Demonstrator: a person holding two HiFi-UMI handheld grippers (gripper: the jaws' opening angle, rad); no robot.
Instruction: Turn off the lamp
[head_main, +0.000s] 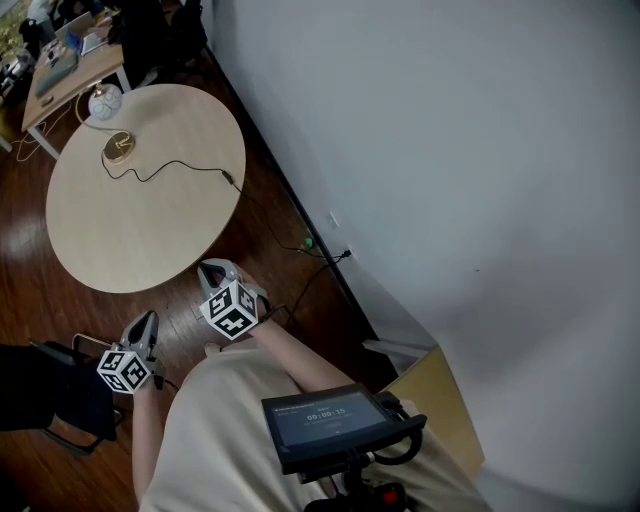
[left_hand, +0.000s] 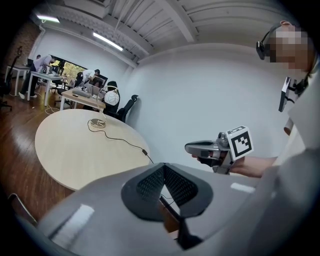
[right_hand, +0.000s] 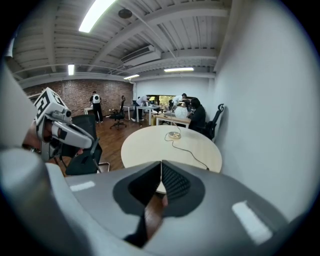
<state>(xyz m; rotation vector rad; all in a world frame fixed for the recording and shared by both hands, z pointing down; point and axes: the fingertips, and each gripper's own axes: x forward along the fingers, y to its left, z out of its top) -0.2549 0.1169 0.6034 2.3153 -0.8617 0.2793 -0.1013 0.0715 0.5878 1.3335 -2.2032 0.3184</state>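
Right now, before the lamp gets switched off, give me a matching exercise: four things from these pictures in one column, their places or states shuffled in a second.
Things:
1. lamp
2. cord
3. chair
4. right gripper

Places or states:
A. on the floor, lower left in the head view
B. jaws together, nothing between them
C. standing at the far side of the table
D. trailing across the tabletop toward the wall

Pairs: 1-C, 2-D, 3-A, 4-B.
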